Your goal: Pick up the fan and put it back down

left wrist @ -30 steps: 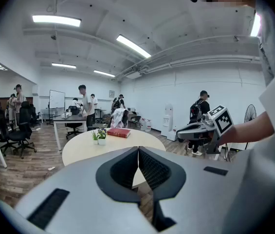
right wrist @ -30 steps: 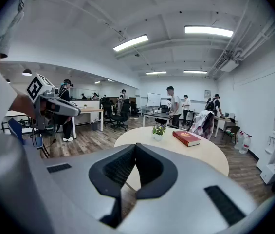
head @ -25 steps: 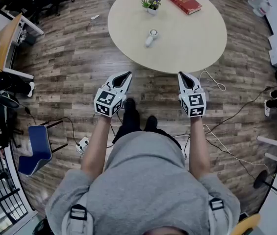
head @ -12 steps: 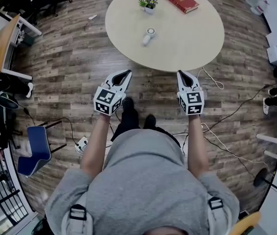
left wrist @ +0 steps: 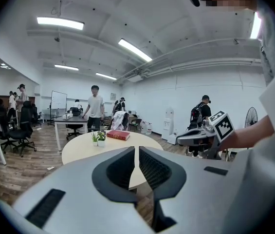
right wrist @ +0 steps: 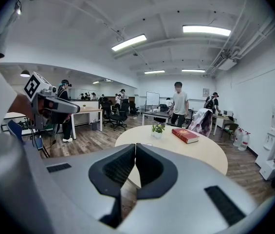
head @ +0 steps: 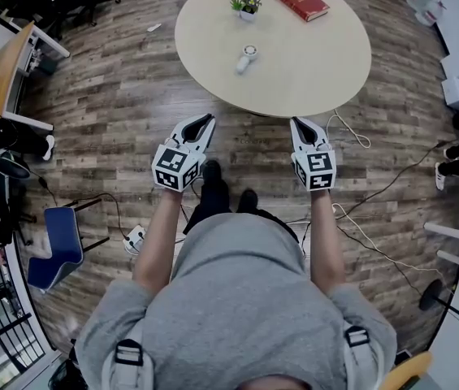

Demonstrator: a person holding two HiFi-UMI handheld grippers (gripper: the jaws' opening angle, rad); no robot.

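Observation:
The fan [head: 246,58] is a small white hand-held one lying on the round beige table [head: 326,63], left of its middle. Both grippers hang over the wooden floor on the near side of the table, well short of the fan. My left gripper [head: 210,119] is shut with nothing between its jaws, and its tips [left wrist: 137,147] meet in its own view. My right gripper [head: 296,121] is likewise shut and empty, its tips [right wrist: 135,145] pointing at the table [right wrist: 200,152].
A potted plant [head: 245,6] and a red book [head: 300,1] sit at the table's far side. Cables [head: 359,218] run over the floor at the right. A blue chair [head: 54,246] stands at the left. Several people stand at desks beyond the table [left wrist: 95,112].

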